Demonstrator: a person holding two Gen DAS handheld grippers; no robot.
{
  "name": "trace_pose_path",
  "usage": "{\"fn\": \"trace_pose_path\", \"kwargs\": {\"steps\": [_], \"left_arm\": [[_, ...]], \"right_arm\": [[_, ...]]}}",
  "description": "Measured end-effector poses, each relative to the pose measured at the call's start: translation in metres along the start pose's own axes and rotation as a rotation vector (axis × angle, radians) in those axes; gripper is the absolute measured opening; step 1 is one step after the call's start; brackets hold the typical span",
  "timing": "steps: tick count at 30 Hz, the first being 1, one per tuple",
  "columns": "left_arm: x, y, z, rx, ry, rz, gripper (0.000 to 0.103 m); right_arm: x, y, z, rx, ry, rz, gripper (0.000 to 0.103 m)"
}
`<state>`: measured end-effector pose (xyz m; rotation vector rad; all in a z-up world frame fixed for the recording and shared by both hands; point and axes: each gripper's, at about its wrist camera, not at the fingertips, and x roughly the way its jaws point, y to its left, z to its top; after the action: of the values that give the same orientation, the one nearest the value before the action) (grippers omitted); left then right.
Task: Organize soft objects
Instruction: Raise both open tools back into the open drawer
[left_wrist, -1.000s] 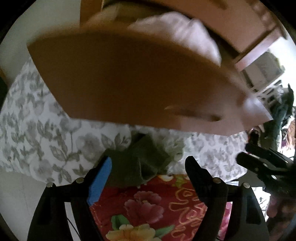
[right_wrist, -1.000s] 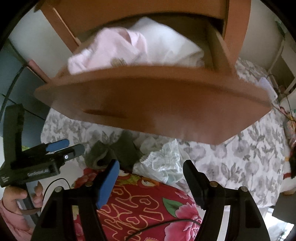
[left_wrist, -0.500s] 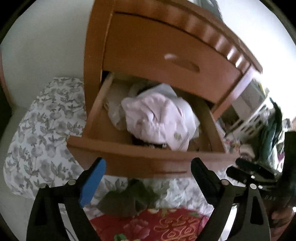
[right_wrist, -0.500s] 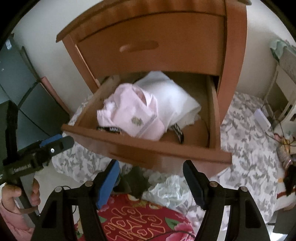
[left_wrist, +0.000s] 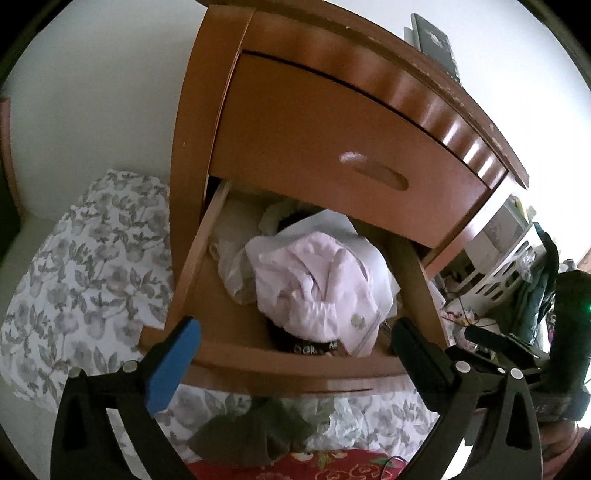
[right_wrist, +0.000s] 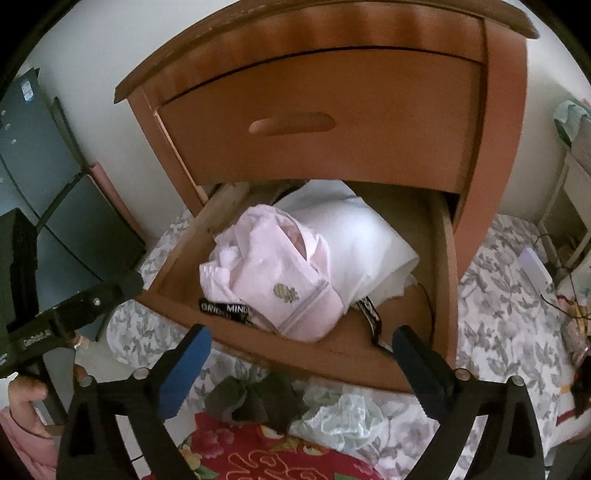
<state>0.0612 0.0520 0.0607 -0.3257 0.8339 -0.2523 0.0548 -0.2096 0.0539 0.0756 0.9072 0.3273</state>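
The lower drawer (left_wrist: 295, 363) (right_wrist: 325, 360) of a wooden nightstand stands pulled open. In it lie a crumpled pink garment (left_wrist: 314, 291) (right_wrist: 273, 280), a white cloth (right_wrist: 354, 236) behind it and a black printed strap (right_wrist: 221, 306). A dark green cloth (left_wrist: 255, 435) (right_wrist: 255, 400) and a pale lace cloth (right_wrist: 338, 415) lie on the bed below the drawer. My left gripper (left_wrist: 295, 363) is open and empty in front of the drawer. My right gripper (right_wrist: 301, 373) is open and empty too, just before the drawer front.
The upper drawer (left_wrist: 332, 147) (right_wrist: 317, 122) is closed. A grey floral sheet (left_wrist: 85, 266) (right_wrist: 509, 325) covers the bed, with a red flowered blanket (right_wrist: 266, 454) nearest me. White baskets (left_wrist: 498, 273) stand to the right. Dark panels (right_wrist: 44, 177) stand to the left.
Both grippers have risen and tilted up. The view went from the drawer's front face to looking down into the open drawer. Both stay open and empty.
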Motion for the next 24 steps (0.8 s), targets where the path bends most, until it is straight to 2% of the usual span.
{"fn": "trace_pose_path", "kwargs": {"steps": [4,7,10,12,19,22,24], "left_arm": [[0.002,-0.004,0.008,0.053,-0.029,0.042,0.103],[0.001,-0.007,0.012,0.103,-0.071,0.149,0.102],[0.006,-0.005,0.016,0.109,-0.077,0.228,0.102],[0.010,-0.001,0.017,0.103,-0.068,0.248,0.102],[0.024,0.014,0.026,0.057,0.008,0.177,0.102],[0.033,0.013,0.027,0.044,0.056,0.139,0.102],[0.038,0.008,0.026,0.066,0.077,0.148,0.102]], "right_arm": [[0.008,0.001,0.009,-0.009,-0.013,0.006,0.103],[0.014,0.002,0.017,-0.017,-0.017,0.000,0.103],[0.018,0.005,0.024,-0.029,-0.020,-0.014,0.103],[0.021,0.007,0.028,-0.040,-0.026,-0.029,0.103],[0.033,0.014,0.041,-0.103,-0.035,-0.052,0.103],[0.045,0.013,0.045,-0.108,0.001,-0.043,0.103],[0.055,0.012,0.047,-0.095,0.032,-0.032,0.101]]}}
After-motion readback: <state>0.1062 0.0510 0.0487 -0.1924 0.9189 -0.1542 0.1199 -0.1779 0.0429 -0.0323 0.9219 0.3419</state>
